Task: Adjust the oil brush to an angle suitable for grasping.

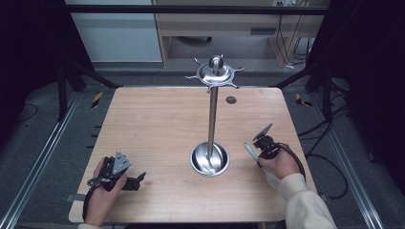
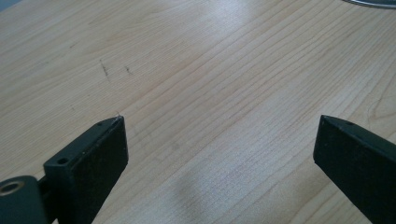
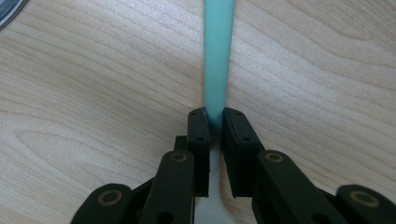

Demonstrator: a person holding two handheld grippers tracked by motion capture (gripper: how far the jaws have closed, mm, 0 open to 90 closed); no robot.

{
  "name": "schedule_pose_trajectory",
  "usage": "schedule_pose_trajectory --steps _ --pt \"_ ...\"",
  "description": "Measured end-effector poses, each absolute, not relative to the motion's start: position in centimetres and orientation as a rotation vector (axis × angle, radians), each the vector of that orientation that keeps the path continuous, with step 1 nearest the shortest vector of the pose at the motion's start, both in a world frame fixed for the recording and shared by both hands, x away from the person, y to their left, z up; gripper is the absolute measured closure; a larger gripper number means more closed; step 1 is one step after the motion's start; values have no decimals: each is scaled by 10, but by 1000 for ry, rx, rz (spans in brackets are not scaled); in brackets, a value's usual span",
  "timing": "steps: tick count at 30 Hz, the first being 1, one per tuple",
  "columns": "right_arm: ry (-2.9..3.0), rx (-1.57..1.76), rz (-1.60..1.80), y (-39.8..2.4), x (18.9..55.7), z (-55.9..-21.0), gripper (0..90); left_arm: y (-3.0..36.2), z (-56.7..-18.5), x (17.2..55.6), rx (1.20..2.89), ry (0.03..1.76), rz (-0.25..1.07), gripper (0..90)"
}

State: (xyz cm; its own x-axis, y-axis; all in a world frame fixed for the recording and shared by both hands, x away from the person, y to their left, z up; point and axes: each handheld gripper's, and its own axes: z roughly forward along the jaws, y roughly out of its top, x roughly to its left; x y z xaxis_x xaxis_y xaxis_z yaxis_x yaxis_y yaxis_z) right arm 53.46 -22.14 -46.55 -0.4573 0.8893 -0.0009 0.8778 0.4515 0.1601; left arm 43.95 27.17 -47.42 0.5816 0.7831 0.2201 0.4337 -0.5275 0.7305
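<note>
Wooden table (image 1: 157,129) holds steel bowl (image 1: 209,160) around pole (image 1: 212,117).

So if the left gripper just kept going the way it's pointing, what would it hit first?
Probably the light wooden table: the open left gripper points down at bare wood. The shiny round metal base lies farther on, off to one side.

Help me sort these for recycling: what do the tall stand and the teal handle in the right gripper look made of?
The stand looks like polished metal, likely stainless steel: its pole, hooked top and bowl base show mirror-like reflections. The teal handle, clamped in the right gripper, looks like matte, slightly translucent plastic or silicone; which one is unclear.
</note>
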Motion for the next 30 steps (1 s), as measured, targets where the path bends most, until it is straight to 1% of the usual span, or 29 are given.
schedule_pose_trajectory --steps 5,10,18,19,20,21,22,23,25,28,30 --pt "2592 1612 220 -222 534 -464 821 272 -474 439 2178 967 721 27" --pt "2573 1605 276 -229 530 -452 821 272 -474 439 2179 967 721 28" --pt "2483 1545 501 -244 517 -411 821 272 -474 439 2180 968 722 28" --pt "2483 1545 501 -244 517 -411 821 272 -474 439 2180 968 722 28" --pt "2454 1536 573 -247 514 -399 822 272 -474 439 2180 968 722 27" --pt "2454 1536 573 -247 514 -399 822 272 -474 439 2180 968 722 27" --pt "2433 1514 621 -247 510 -388 822 272 -474 439 2180 967 721 28" --pt "2433 1514 621 -247 510 -388 822 272 -474 439 2180 967 721 28" --pt "2404 1472 669 -246 506 -374 822 272 -474 439 2179 968 722 28" --pt "2390 1452 701 -244 503 -367 822 272 -474 439 2178 969 721 28" --pt "2360 1420 753 -242 499 -355 822 272 -474 439 2181 967 722 27"
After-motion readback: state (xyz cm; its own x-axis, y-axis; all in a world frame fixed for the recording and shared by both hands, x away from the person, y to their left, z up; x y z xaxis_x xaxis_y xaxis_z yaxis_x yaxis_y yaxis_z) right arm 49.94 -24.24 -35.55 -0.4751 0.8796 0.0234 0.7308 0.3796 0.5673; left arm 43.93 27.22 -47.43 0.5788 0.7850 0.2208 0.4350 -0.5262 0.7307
